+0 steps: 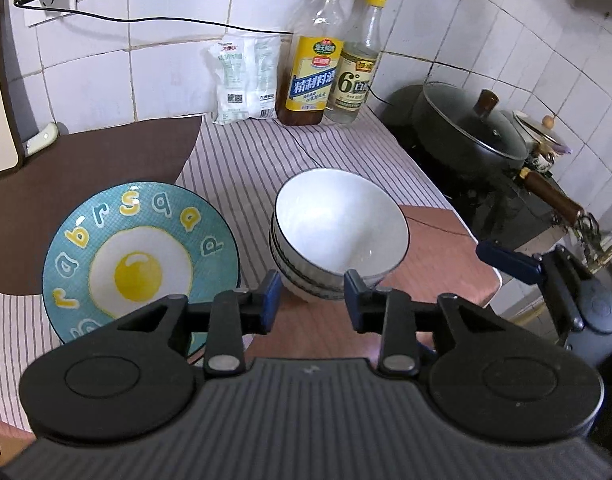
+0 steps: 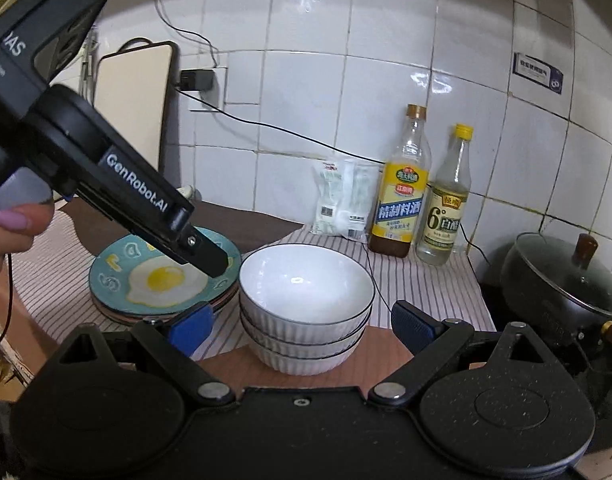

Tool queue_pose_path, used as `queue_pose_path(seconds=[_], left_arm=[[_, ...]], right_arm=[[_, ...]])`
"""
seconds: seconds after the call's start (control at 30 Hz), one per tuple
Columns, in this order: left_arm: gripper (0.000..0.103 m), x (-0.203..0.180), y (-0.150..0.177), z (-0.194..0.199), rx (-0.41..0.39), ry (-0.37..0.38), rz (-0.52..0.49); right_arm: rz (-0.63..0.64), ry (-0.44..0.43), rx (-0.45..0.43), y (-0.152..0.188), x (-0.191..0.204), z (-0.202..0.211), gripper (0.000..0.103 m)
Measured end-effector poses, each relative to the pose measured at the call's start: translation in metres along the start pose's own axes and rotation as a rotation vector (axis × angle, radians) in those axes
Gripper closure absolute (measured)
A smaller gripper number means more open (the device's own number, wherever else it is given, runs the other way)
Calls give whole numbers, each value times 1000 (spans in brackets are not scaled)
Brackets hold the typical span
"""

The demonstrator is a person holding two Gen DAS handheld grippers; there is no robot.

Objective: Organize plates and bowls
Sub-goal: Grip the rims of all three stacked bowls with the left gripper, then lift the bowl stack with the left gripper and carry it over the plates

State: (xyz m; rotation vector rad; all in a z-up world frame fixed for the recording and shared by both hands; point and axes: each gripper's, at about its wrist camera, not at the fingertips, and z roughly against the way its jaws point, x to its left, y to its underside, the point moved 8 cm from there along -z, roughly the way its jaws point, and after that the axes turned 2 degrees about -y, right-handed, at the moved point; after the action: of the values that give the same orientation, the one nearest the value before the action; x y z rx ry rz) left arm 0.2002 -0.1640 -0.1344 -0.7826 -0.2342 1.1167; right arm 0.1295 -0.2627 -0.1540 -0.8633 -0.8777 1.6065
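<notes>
Your bowls (image 2: 306,300) sit stacked at 12 o'clock, plates (image 2: 162,280) stacked at 10 on the counter (image 2: 406,280). Both the left gripper (image 1: 312,300) and right gripper (image 2: 302,330) are apart, empty; sorting looks finished, so ease away.

**Counter layout**

Bowl stack (image 2: 306,308) sits centre on the counter; plate stack (image 2: 162,280) lies just beside it at nine o'clock. Two bottles (image 2: 402,200) stand at one o'clock against the wall, bag (image 2: 342,200) beside them. Lidded pot (image 2: 570,280) sits at three o'clock.

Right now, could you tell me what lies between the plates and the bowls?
Only bare striped cloth separates the plates from the bowls, seen in both views.
</notes>
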Motion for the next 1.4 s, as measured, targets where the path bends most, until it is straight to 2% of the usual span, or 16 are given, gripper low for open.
queue_pose_path(seconds=[0.13,0.33,0.53,0.63,0.73,0.87,1.03,1.2,1.4], left_arm=[[61,3,12,-7,-13,19,34],[59,14,24,-19,-4,52,131],[53,19,22,-27,-14,99,194],[50,24,19,-35,-9,136,259],[48,32,14,-48,14,153,330],[45,36,8,-65,88,160,397],[45,30,1,-81,148,160,404],[45,31,0,-99,173,110,405],[52,29,-3,-109,176,89,356]], right_arm=[[-10,-12,19,19,1,-14,5],[-74,-41,46,50,-3,-48,5],[-96,-63,49,65,-9,-76,5],[-118,-90,54,68,-14,-87,5],[-114,-107,62,72,-18,-99,5],[-112,-141,56,75,-21,-110,5],[-82,-181,35,71,-19,-120,5],[-80,-195,31,70,-17,-129,5],[-76,-207,13,69,-17,-133,5]])
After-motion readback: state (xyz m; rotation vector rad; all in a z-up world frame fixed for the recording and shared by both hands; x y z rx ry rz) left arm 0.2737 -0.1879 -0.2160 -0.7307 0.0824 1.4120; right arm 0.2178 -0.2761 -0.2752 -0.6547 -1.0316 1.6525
